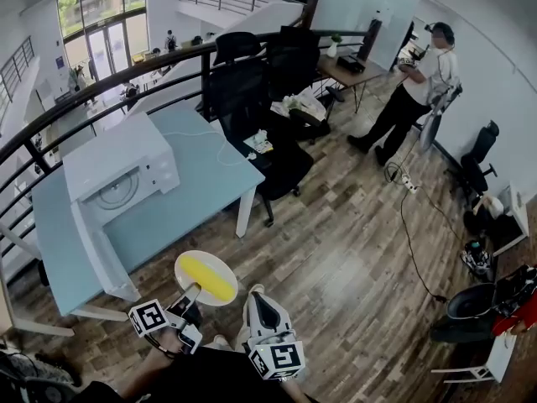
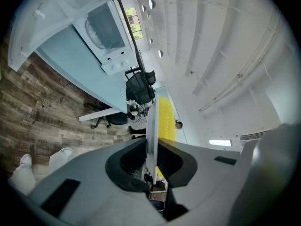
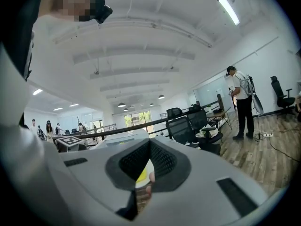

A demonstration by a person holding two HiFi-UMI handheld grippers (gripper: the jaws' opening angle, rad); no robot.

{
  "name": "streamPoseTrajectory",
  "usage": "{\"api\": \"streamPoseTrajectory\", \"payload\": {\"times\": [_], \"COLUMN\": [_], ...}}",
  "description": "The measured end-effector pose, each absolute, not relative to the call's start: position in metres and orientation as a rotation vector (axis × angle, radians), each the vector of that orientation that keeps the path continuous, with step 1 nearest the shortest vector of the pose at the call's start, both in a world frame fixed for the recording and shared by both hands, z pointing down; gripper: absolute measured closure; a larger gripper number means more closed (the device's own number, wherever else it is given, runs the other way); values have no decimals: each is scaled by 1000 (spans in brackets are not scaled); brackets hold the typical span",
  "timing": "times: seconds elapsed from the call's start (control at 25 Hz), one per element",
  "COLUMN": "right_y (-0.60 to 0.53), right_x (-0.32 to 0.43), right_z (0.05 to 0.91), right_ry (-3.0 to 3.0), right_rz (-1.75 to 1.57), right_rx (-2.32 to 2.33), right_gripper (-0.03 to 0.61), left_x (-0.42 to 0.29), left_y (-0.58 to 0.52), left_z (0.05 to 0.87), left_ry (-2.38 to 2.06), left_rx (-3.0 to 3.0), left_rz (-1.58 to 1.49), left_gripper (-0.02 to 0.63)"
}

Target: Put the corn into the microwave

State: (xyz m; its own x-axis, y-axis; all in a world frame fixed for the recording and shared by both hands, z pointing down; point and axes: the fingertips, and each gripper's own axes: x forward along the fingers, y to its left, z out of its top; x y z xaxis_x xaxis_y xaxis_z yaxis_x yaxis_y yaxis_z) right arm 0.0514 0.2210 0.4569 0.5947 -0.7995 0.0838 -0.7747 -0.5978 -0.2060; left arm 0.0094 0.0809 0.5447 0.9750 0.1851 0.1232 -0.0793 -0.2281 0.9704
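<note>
Corn [image 1: 207, 277]: on plate [image 1: 189, 266] pinched by left tool [image 1: 191, 293], near microwave [image 1: 122, 170]; best kept level entering. Right tool [image 1: 256, 293] pressed together, empty.

Bright daylight from windows [image 1: 96, 7]; strong fisheye warp, dark vignette corners.

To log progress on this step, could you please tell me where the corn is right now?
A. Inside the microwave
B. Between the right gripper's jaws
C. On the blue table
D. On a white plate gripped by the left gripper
D: the head view shows the corn lying on the white plate, whose rim the left gripper clamps, apart from the open microwave.
</note>
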Motion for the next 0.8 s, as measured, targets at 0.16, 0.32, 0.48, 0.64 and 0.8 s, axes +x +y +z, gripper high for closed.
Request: {"api": "streamPoseTrajectory", "payload": {"times": [0.16, 0.32, 0.48, 0.64, 0.8], "right_y": [206, 189, 175, 165, 148], "right_x": [68, 86, 106, 128, 151], "right_z": [455, 460, 464, 469, 473], "right_ry": [1384, 1438, 1483, 1508, 1557], "right_rz": [-245, -256, -276, -308, -325], "right_rx": [-2649, -2616, -2587, -2564, -2541], "right_gripper": [571, 571, 571, 571, 571], "left_x": [17, 31, 43, 59, 75], "left_y": [69, 57, 44, 35, 21], "left_z": [553, 546, 553, 553, 556], "left_ry": [49, 16, -31, -60, -97], "left_rx": [1803, 1789, 1782, 1770, 1767], "left_rz": [228, 190, 178, 155, 132], "left_gripper": [580, 580, 580, 580, 580]}}
